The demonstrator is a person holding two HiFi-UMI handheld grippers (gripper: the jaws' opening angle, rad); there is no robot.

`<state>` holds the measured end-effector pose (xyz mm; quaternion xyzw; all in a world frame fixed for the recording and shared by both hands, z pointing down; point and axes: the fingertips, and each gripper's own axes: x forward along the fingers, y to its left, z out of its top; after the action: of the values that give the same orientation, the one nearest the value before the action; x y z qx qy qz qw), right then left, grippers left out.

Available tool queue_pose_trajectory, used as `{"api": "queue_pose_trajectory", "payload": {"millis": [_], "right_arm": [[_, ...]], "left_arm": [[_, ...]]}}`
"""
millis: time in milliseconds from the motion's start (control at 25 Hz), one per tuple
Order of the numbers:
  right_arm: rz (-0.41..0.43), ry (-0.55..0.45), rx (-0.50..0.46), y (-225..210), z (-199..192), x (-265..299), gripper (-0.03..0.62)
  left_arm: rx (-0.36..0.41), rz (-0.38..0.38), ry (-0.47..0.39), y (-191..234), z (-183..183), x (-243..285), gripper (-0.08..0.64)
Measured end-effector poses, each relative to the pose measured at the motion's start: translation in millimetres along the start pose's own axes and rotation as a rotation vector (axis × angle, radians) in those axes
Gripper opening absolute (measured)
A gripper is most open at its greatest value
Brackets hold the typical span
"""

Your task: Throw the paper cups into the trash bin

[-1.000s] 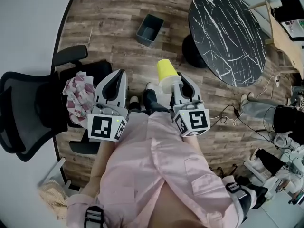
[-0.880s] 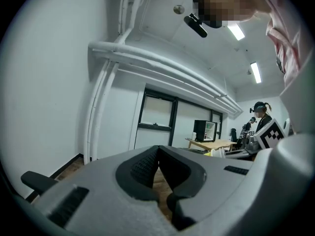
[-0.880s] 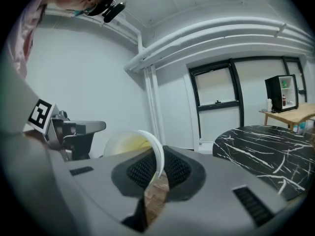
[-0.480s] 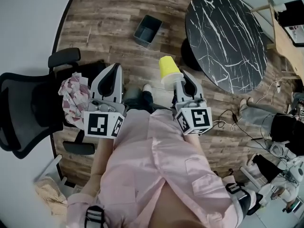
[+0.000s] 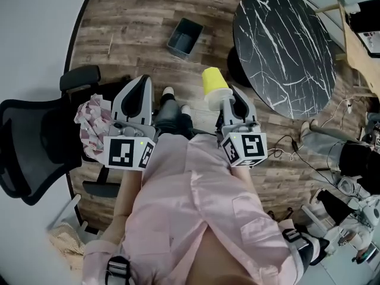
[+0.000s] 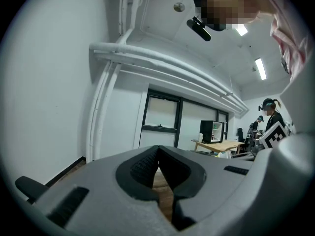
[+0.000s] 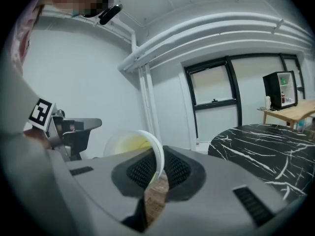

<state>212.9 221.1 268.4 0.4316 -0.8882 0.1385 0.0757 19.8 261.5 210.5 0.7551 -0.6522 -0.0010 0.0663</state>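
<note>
One black marble table (image 5: 285,46) at 2 o'clock. One black chair (image 5: 35,141) at 9 o'clock. One dark bin (image 5: 184,37) on the floor at 12 o'clock. Two grippers: left gripper (image 5: 141,82), jaws together, nothing between them; right gripper (image 5: 230,98), jaws clamped on the rim of one yellow cup (image 5: 215,86), well apart from the bin, at its 5 o'clock.

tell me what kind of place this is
Most likely an office or lab workroom. A black swivel office chair and a small trash bin stand on wood-plank flooring near a round marble-top table. The left gripper view shows a wooden desk further back.
</note>
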Motion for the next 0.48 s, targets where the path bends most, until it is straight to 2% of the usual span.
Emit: {"api": "queue_pose_trajectory", "payload": {"millis": [480], "right_arm": [[-0.074,-0.007,0.002,14.6,33.2,64.6,0.044]], "left_arm": [[-0.010,-0.043,-0.007,74.0,24.5,52.6,0.014]]}}
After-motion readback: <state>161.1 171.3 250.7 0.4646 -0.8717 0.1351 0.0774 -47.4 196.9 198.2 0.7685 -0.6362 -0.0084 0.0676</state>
